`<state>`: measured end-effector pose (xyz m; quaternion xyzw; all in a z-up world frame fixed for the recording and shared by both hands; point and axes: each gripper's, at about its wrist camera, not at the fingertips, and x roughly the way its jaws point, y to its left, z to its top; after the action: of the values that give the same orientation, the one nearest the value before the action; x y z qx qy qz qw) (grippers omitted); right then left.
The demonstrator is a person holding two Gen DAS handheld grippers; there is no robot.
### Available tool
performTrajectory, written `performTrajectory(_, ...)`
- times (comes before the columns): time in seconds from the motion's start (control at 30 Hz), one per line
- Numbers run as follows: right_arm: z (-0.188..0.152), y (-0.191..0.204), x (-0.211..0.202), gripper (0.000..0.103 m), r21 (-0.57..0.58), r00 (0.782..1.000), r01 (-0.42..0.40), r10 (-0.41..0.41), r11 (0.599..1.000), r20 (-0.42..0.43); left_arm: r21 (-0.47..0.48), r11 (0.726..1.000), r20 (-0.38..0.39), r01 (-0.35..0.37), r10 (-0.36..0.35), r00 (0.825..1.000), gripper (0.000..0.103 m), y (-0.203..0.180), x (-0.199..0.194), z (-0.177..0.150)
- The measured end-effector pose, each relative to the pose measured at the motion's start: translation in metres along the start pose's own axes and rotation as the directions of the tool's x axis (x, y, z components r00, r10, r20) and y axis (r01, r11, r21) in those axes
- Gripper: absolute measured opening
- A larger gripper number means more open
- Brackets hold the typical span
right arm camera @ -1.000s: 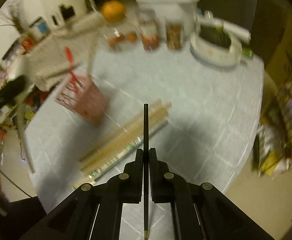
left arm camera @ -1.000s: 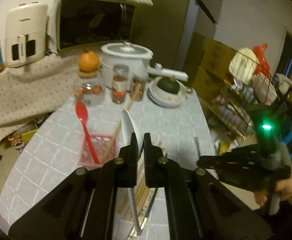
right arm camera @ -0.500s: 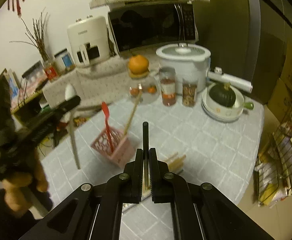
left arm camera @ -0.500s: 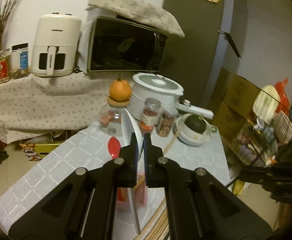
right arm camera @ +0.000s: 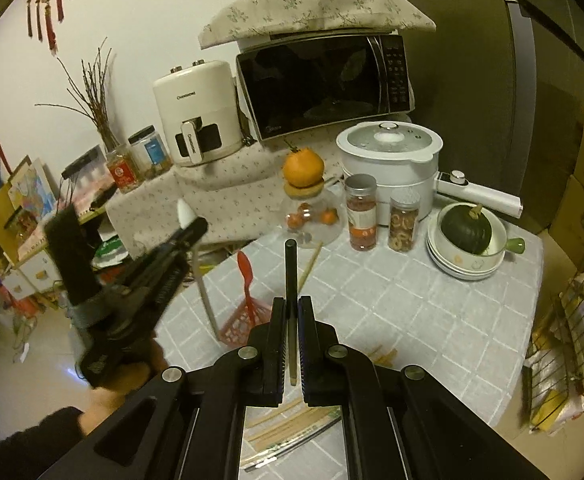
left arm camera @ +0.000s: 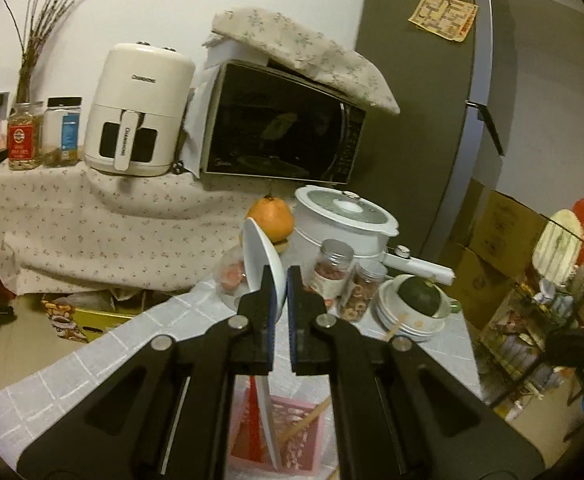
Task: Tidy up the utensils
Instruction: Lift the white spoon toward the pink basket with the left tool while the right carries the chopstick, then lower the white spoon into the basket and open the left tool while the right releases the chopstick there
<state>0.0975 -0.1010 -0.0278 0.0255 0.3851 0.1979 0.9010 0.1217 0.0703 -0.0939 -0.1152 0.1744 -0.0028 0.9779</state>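
Note:
My left gripper (left arm camera: pixel 279 280) is shut on a white spoon (left arm camera: pixel 261 258), held upright, handle hanging down over the pink basket (left arm camera: pixel 292 446). In the right wrist view the left gripper (right arm camera: pixel 195 226) hovers left of the basket (right arm camera: pixel 243 326) with the spoon's handle (right arm camera: pixel 205 300) pointing down beside it. The basket holds a red spoon (right arm camera: pixel 245 270) and a wooden chopstick (right arm camera: pixel 310 266). My right gripper (right arm camera: pixel 290 308) is shut on a black chopstick (right arm camera: pixel 290 272), held upright above the table. Several chopsticks (right arm camera: pixel 292 430) lie on the table below it.
On the tiled table (right arm camera: pixel 412 308) stand a glass jar with an orange on top (right arm camera: pixel 304 184), two snack jars (right arm camera: pixel 362 212), a white pot (right arm camera: pixel 390 160) and stacked bowls with a green squash (right arm camera: pixel 468 236). A microwave (right arm camera: pixel 328 84) and air fryer (right arm camera: pixel 195 116) sit behind.
Both grippers have tilted up from looking down at the table. The left gripper has carried the white spoon over the pink basket. The right gripper has lifted the black chopstick off the pile.

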Motion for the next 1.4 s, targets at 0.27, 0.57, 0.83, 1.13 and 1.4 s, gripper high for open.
performTrajectory(0.27, 0.016, 0.013, -0.017, 0.005, -0.011, 0.997, -0.019, 0.019, 1.000, 0.077, 0.065, 0.998, -0.035, -0.021, 0.023, 0.999, 0.006, -0.012, 0.017, -0.016)
performTrajectory(0.57, 0.028, 0.016, -0.007, 0.005, 0.018, 0.993, -0.053, 0.051, 0.998, 0.102, 0.111, 0.994, -0.128, 0.006, 0.008, 0.992, 0.045, -0.018, 0.004, -0.013)
performTrajectory(0.83, 0.029, 0.021, 0.010, 0.005, 0.036, 0.991, -0.072, 0.068, 0.997, 0.112, 0.036, 0.998, -0.299, -0.050, 0.058, 0.952, 0.050, 0.010, -0.016, -0.007)
performTrajectory(1.13, 0.021, 0.028, 0.057, 0.005, 0.050, 0.998, -0.063, 0.061, 0.997, 0.034, 0.028, 0.987, -0.479, -0.159, 0.152, 0.864, 0.050, 0.028, -0.013, -0.024)
performTrajectory(1.4, 0.016, 0.034, 0.097, 0.006, 0.056, 0.997, -0.051, 0.054, 0.997, -0.049, -0.010, 0.986, -0.565, -0.166, 0.132, 0.814, 0.050, 0.035, -0.007, -0.036)
